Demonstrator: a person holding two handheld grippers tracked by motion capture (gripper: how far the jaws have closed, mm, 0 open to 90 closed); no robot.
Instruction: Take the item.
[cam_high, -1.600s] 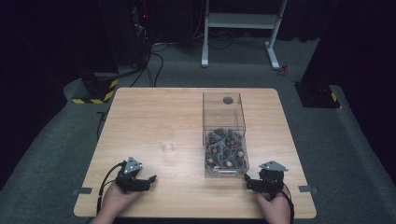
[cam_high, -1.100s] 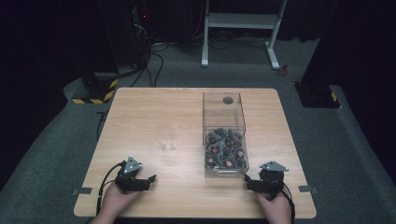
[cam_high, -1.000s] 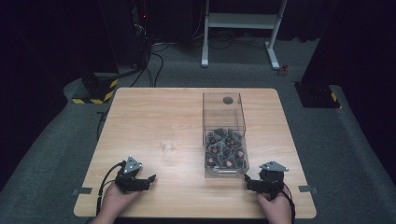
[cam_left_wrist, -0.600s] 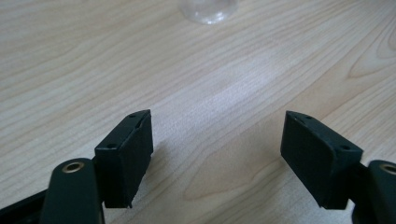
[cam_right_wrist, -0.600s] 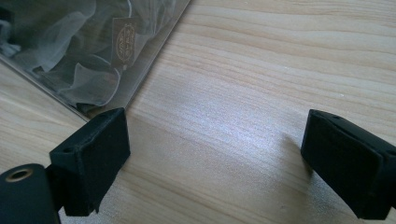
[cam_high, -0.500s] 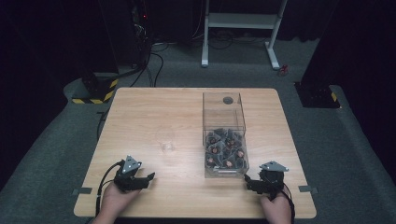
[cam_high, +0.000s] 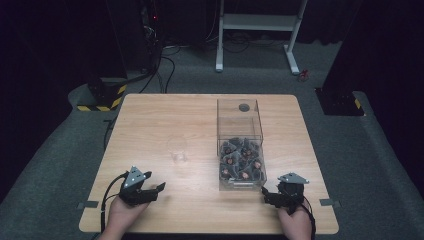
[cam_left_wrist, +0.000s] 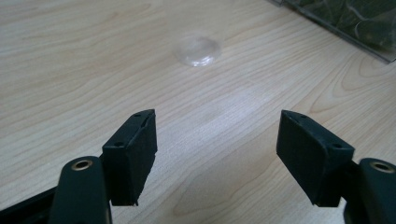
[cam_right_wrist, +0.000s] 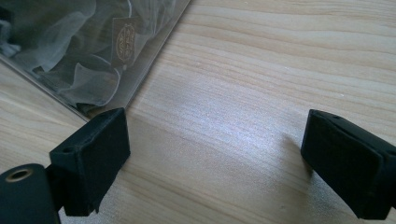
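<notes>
A clear plastic box stands on the right half of the wooden table. Its near end holds several dark wrapped sachets, and a dark round spot shows at its far end. A small clear cup stands to the box's left. At the near left edge my left gripper rests open, pointing right. Its jaws have just been closing, with only bare wood between them. My right gripper stands open by the box's near right corner, nothing between its jaws.
In the left gripper view the cup lies ahead and the box is at the upper right. The right gripper view has the box wall just past the left jaw. Grey carpet, a white frame and dark stands surround the table.
</notes>
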